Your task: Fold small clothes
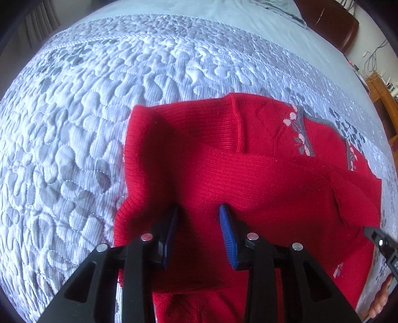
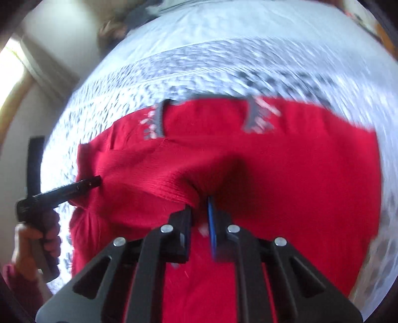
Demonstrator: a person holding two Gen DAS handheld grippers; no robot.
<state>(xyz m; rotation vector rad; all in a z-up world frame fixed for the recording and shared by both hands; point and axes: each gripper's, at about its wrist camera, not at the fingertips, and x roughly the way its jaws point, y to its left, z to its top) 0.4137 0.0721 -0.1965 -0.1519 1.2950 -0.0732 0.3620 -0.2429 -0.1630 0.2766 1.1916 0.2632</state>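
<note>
A red knitted sweater (image 1: 248,179) with grey and pink trim lies rumpled on a quilted bedspread (image 1: 99,99). My left gripper (image 1: 199,208) points down over its lower left part, blue pads apart, with cloth beneath them but nothing pinched. In the blurred right wrist view, my right gripper (image 2: 199,203) has its jaws almost together on a raised bunch of the sweater (image 2: 286,161) near its front edge. The left gripper (image 2: 95,181) shows there at the sweater's left edge. The right gripper's tip (image 1: 373,233) shows at the sweater's right side.
The grey-and-white quilted bedspread (image 2: 199,62) spreads wide around the sweater. A brown wooden piece (image 1: 333,20) stands past the bed's far right, and a wooden cabinet (image 1: 383,99) with cables to the right. A person's hand (image 2: 47,238) holds the left gripper's handle.
</note>
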